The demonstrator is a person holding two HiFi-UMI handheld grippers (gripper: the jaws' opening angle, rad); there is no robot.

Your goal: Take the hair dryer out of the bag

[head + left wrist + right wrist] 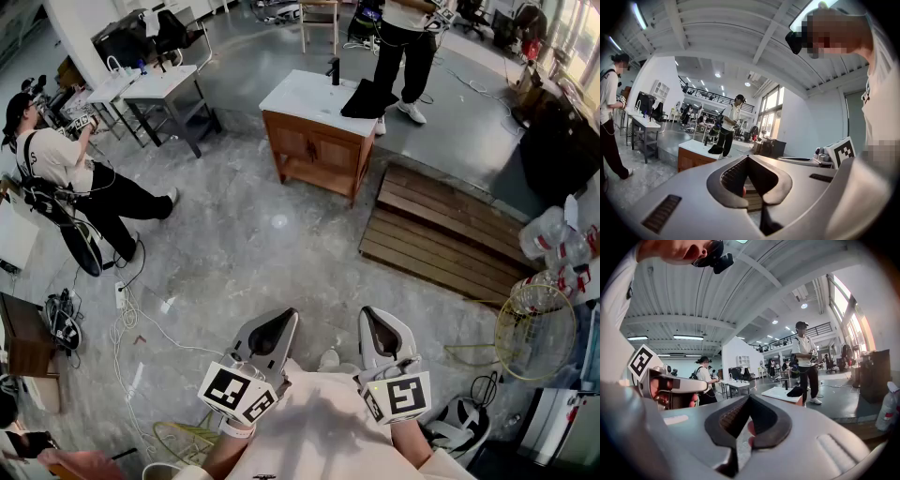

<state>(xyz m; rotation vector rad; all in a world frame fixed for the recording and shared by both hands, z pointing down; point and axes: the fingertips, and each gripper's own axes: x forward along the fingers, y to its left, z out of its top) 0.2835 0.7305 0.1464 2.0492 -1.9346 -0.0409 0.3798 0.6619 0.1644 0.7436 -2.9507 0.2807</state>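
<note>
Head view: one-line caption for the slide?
Left gripper and right gripper, both shut and empty, held side by side facing the wooden cabinet with a black bag on its top.

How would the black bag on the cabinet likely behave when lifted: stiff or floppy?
Probably floppy: the bag lies low and slumped on the cabinet top, without a rigid outline. It may sag when gripped at one point. It seems to overhang the edge, so a push could slide it off.
</note>
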